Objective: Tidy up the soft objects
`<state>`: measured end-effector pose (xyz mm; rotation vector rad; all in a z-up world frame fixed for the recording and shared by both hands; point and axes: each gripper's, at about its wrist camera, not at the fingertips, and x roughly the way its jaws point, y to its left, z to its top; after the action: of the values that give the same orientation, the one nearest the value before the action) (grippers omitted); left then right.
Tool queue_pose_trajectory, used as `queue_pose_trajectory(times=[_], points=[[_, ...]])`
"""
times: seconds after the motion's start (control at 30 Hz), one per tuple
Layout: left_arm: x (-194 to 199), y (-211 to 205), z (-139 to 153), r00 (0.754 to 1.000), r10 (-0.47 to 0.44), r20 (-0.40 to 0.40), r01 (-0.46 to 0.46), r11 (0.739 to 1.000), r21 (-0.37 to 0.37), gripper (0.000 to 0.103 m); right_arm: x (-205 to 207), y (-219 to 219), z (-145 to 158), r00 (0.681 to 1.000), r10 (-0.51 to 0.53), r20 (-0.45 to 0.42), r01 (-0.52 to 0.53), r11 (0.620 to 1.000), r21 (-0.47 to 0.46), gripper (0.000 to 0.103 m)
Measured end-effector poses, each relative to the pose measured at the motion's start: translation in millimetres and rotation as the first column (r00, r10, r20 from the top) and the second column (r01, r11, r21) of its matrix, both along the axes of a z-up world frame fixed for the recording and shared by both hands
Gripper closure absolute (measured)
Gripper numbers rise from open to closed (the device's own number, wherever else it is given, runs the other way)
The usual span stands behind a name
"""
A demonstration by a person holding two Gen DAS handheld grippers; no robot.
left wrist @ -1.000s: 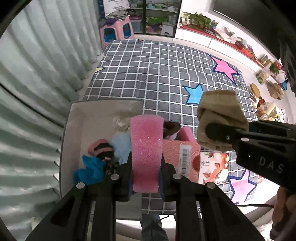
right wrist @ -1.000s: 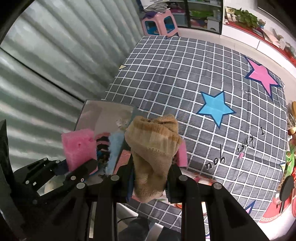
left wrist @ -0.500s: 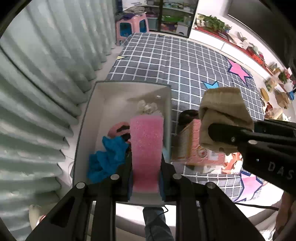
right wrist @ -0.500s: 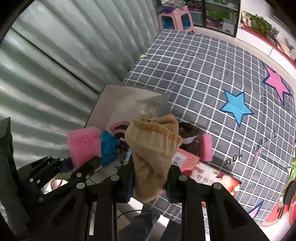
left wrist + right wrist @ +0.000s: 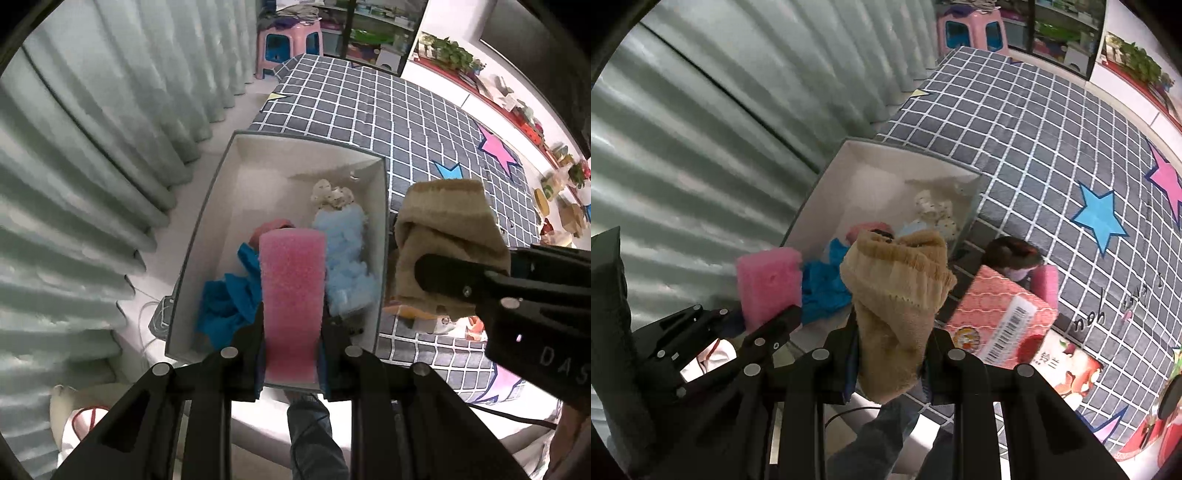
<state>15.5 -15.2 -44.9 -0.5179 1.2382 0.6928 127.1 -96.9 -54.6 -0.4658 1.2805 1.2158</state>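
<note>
Overhead, left gripper (image 5: pixel 291 354) clamping pink sponge (image 5: pixel 291 295), right gripper (image 5: pixel 890 360) clamping tan sock (image 5: pixel 897 295), "DAS" lettering.

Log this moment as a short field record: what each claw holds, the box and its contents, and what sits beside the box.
left claw: shut on pink sponge, above the box
right claw: shut on tan sock
white box: open, on checked mat
box contents: blue cloth, light blue fluffy item, spotted cream item
beside box: pink carton
</note>
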Motion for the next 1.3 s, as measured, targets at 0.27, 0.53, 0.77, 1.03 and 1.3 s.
queue_pose_trajectory(times=[0.27,0.53,0.77,1.03,1.3], points=[[-9.3,9.0,-12.2,1.0,0.023,-0.013,-0.023,1.0,-0.021,0.079,-12.1,11.6,-9.6,1.0,0.026,-0.004,-0.026,0.999,-0.025,0.075],[-12.3,16.8,-19.2,0.999,0.029,-0.026,-0.03,0.999,-0.033,0.079,-14.9,20.1,-18.5,0.999,0.036,-0.007,-0.036,0.998,-0.048,0.075],[-12.3,25.3,-23.5,0.999,0.025,-0.034,-0.026,0.999,-0.041,0.079,-13.4,25.9,-24.3,0.999,0.032,-0.011,-0.033,0.997,-0.065,0.075],[-1.9,40.8,-27.4,0.999,0.014,-0.04,-0.016,0.999,-0.045,0.079,-7.4,36.0,-32.3,0.999,0.03,-0.023,-0.032,0.996,-0.084,0.075],[15.9,59.7,-32.5,0.999,0.009,-0.046,-0.011,0.999,-0.038,0.079,5.3,53.9,-37.3,0.999,0.019,-0.028,-0.022,0.995,-0.094,0.075]])
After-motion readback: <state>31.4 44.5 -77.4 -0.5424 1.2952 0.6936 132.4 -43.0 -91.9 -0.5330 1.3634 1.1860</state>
